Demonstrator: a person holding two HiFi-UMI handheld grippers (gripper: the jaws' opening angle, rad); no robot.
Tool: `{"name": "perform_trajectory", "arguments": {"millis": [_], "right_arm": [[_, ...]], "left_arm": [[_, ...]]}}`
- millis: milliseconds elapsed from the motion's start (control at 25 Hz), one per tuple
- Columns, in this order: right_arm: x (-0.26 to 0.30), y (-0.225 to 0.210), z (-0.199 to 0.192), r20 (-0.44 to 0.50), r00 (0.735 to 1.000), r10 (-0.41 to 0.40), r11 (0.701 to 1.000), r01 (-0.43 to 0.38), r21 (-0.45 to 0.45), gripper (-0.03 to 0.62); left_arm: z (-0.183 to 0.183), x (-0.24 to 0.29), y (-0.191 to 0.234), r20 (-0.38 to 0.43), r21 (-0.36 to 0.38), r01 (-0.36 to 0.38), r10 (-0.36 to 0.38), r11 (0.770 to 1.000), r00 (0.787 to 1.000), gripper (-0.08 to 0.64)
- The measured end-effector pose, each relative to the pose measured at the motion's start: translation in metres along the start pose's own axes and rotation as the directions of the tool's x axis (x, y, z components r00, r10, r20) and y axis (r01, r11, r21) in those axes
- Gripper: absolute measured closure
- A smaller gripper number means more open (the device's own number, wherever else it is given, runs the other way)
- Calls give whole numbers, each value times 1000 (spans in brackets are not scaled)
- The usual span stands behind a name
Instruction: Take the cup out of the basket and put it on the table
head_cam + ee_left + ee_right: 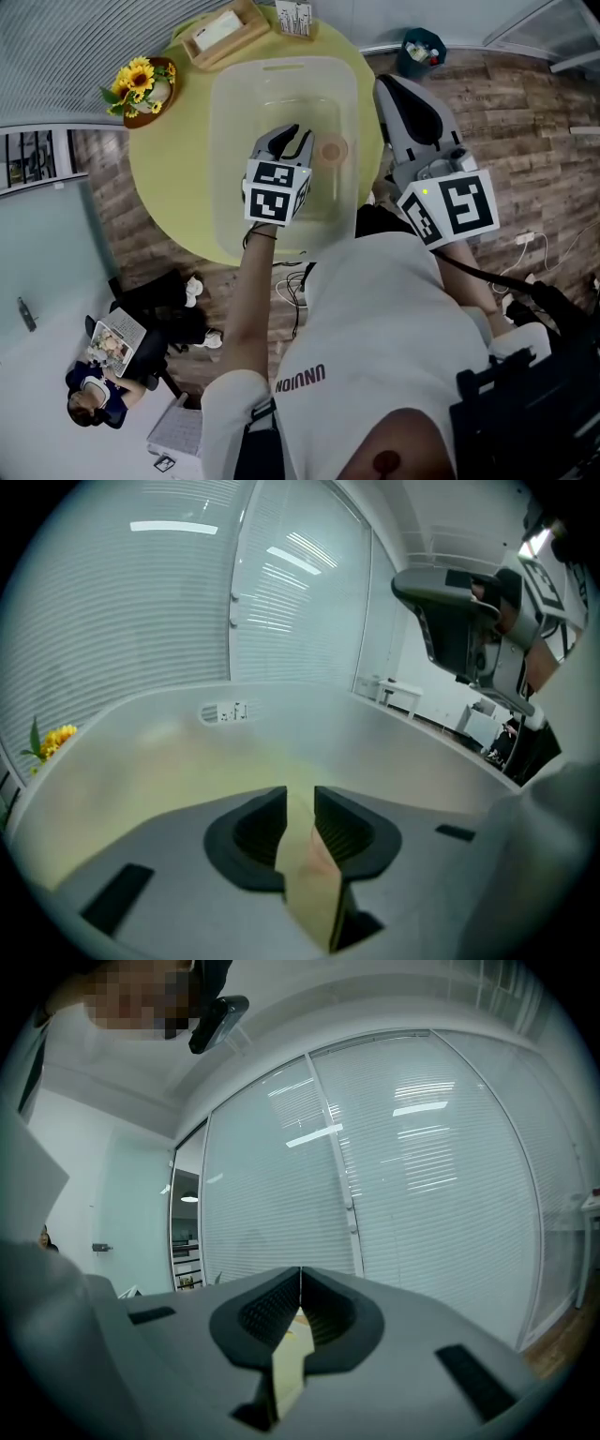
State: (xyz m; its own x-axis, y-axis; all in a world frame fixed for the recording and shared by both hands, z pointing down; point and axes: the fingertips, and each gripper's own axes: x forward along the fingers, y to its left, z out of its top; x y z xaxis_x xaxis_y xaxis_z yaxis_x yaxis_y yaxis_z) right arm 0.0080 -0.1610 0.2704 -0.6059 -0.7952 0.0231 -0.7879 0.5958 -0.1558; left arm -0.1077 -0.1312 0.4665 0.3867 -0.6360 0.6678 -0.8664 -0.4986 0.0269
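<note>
The cup stood upright, mouth up, in the basket on the desk, just right of the left hand-held gripper, its jaws narrowly apart and empty, the right hand-held gripper closed.

The cup sits in the basket on the table, just right of the left gripper's fingers. A wooden tray lies behind the basket.

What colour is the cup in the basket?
Pale tan, almost peach. The cup shows best in the head view, sitting inside the clear basket.
</note>
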Motion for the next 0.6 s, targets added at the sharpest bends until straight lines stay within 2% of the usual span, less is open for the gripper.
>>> {"name": "perform_trajectory", "arguments": {"millis": [600], "right_arm": [[7,-2,-5,-16,1000,7,1000,-7,7,572]], "left_arm": [[-36,32,-8,-125,-19,39,-41,999,991,469]]}}
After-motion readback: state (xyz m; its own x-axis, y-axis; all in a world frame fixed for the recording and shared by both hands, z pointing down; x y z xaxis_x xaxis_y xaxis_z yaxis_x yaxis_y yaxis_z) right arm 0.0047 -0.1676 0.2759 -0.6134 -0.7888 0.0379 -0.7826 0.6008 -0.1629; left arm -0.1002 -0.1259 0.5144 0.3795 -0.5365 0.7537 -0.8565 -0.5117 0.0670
